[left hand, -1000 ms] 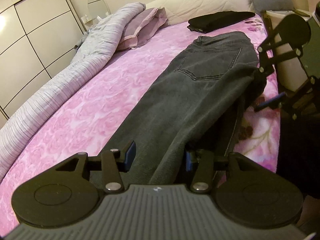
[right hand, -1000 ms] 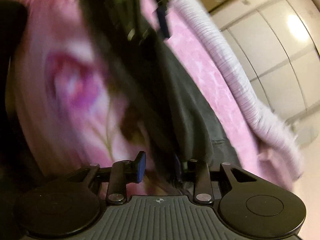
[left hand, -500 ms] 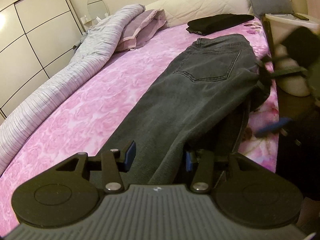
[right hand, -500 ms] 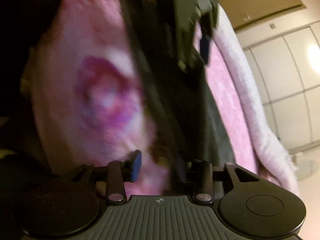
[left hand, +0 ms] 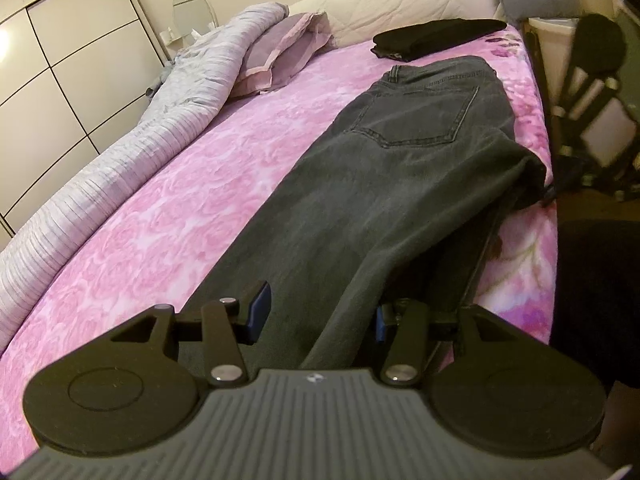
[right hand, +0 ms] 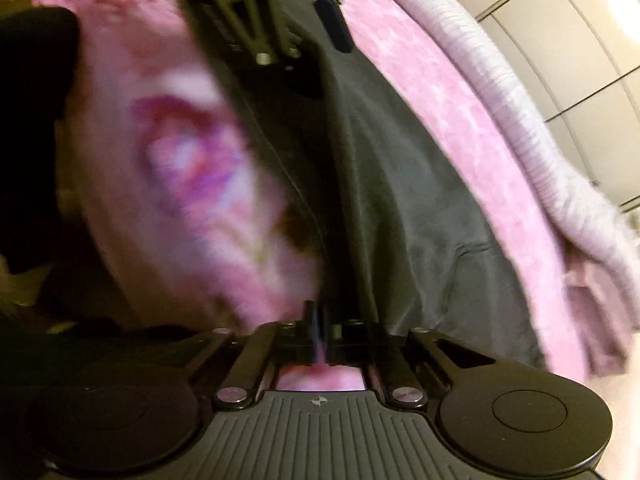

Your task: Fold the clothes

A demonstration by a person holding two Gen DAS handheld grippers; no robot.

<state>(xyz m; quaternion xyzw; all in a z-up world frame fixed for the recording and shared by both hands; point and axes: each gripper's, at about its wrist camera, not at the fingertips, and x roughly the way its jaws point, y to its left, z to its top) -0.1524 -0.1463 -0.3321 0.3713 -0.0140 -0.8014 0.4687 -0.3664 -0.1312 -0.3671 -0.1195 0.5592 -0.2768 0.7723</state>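
Dark grey jeans [left hand: 392, 168] lie lengthwise on the pink floral bed [left hand: 192, 200], back pocket up and waistband toward the pillows. My left gripper [left hand: 320, 314] is open at the leg end, its blue pads on either side of the fabric. In the blurred right wrist view, the jeans [right hand: 400, 184] run down to my right gripper [right hand: 318, 320], whose fingers are pressed together on the fabric's side edge near the bed's edge. The left gripper [right hand: 280, 20] shows at the top of that view. In the left wrist view, the right gripper's body [left hand: 592, 80] is at the far right.
A folded black garment [left hand: 432, 38] lies beyond the jeans near the cream headboard pillow [left hand: 400, 4]. A rolled grey duvet [left hand: 132, 152] and a lilac pillow [left hand: 280, 56] line the bed's left side. White wardrobe doors [left hand: 60, 52] stand on the left. A dark-clothed person [left hand: 596, 300] is at the right.
My right gripper's fingers have gone from open to shut at the jeans' side edge. The left gripper has stayed open over the leg end, and the jeans lie much as before.
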